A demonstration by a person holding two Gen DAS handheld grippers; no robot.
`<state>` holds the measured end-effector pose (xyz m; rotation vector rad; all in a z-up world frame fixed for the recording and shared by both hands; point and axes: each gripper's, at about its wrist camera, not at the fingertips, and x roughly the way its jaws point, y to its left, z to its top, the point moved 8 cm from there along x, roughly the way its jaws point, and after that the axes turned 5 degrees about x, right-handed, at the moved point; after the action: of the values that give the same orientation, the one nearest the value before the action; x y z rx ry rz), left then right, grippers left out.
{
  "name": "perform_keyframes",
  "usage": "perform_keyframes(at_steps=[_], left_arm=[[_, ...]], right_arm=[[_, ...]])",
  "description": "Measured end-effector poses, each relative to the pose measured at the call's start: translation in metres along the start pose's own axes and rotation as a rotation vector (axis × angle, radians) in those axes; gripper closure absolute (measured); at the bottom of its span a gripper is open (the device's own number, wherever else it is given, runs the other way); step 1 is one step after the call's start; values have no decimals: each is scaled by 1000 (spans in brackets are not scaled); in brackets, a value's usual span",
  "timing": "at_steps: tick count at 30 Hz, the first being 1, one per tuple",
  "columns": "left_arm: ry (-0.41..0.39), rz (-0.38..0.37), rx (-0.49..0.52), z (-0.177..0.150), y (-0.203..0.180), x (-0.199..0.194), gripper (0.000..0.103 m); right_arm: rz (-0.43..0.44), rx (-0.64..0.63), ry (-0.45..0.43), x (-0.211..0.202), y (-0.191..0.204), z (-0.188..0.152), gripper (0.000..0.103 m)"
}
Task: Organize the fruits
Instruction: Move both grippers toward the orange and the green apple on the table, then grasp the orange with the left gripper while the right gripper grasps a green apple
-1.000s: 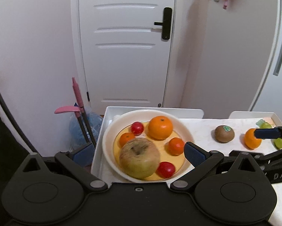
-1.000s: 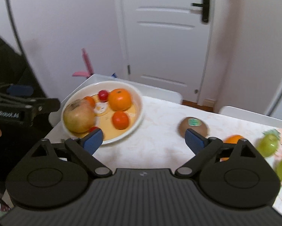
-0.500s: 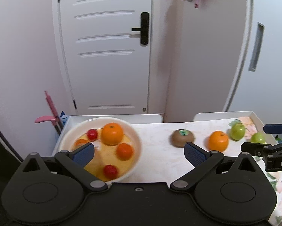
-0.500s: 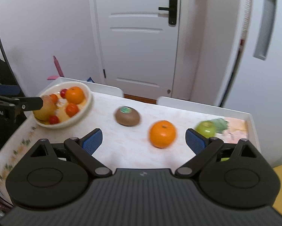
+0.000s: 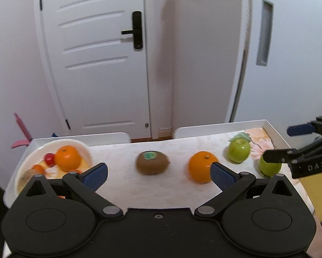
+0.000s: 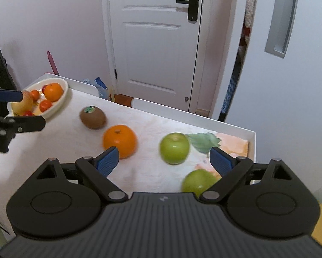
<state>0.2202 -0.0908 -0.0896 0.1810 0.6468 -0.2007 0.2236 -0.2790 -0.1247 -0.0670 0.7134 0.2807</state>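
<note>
I see a white panelled door (image 5: 100, 64) with a black lever handle (image 5: 137, 31) straight ahead, pale walls either side, and a second white door with a long recessed grip (image 6: 281, 21) at the right. Below that, the table (image 5: 122, 182) carries everything: a white top with raised white edges and a faded flower print near its right edge.

At the table's left end sits a white bowl (image 6: 60, 105) holding a large yellowish apple (image 6: 23, 105), an orange and several small red and orange fruits. Along the middle of the table, well apart from one another, lie a brown kiwi (image 5: 152, 163), a loose orange (image 5: 201, 166) and a green apple (image 5: 239, 150). A second green apple (image 6: 198, 183) lies nearest the table's right front corner, blurred in my right camera.

My left gripper (image 5: 158, 172) hangs over the front edge with its blue-padded fingers spread wide and nothing between them. My right gripper (image 6: 164, 159) is equally wide and empty, over the two green apples.

Writing: the kiwi carries a small green sticker (image 5: 149, 155), too blurred for me to read. The right gripper's body shows "DAS" in the left camera; the left one shows "AI" in the right camera.
</note>
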Motion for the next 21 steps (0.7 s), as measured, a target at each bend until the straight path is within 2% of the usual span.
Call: perform_keyframes(at_steps=[5, 10, 12, 16, 18, 21], left_arm=[[14, -18, 21, 0, -29, 33, 0], [44, -41, 47, -4, -51, 69, 2], [60, -50, 57, -6, -58, 82, 7], [87, -67, 73, -10, -71, 105, 10], [98, -73, 75, -12, -74, 115, 16], [107, -67, 78, -13, -77, 125, 17]], right_arm=[[26, -19, 10, 25, -23, 0, 0], [73, -15, 45, 51, -36, -3, 5], [89, -13, 60, 61, -38, -5, 8], [118, -13, 84, 76, -39, -9, 11], [132, -14, 91, 81, -38, -10, 13], [147, -17, 96, 87, -36, -10, 14]])
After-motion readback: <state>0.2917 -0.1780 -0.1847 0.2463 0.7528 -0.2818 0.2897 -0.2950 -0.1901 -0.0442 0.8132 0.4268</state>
